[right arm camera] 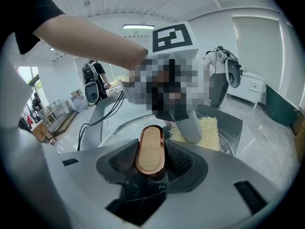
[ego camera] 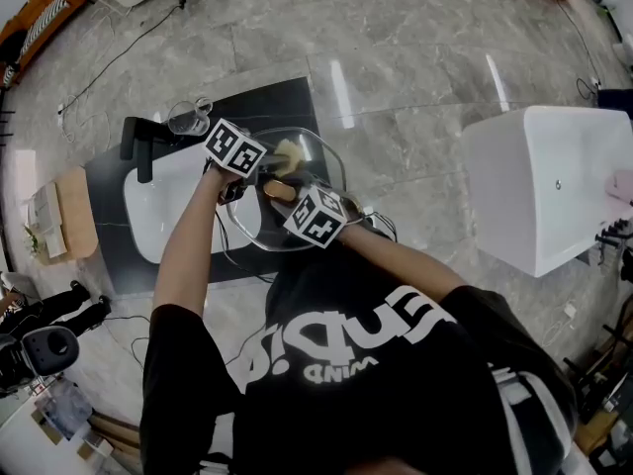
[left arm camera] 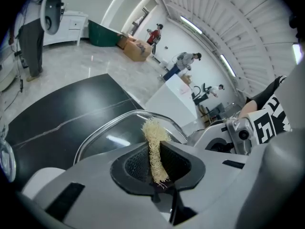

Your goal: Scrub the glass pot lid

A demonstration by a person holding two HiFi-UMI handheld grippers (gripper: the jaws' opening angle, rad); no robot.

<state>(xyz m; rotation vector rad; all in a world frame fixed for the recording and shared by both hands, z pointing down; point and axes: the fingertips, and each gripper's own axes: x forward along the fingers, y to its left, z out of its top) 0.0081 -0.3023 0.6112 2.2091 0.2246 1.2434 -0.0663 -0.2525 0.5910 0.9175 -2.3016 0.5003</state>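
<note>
The glass pot lid (ego camera: 321, 161) is held tilted over the white sink (ego camera: 158, 206). My right gripper (ego camera: 287, 194) is shut on the lid's wooden, copper-rimmed knob (right arm camera: 150, 150), which stands upright between the jaws (right arm camera: 150, 159). My left gripper (ego camera: 275, 158) is shut on a pale loofah scrubber (left arm camera: 153, 147), clamped on edge between its pads (left arm camera: 153, 165). In the right gripper view the scrubber (right arm camera: 209, 132) lies flat against the glass under a left finger (right arm camera: 189, 125). The lid's curved rim (left arm camera: 119, 120) shows just beyond the left jaws.
A black faucet (ego camera: 141, 146) and a drinking glass (ego camera: 188, 117) stand at the sink's far side on the black counter (ego camera: 282, 102). A wooden board (ego camera: 75, 211) lies at the left. A white cabinet (ego camera: 549, 186) stands to the right. People move in the background (left arm camera: 183, 61).
</note>
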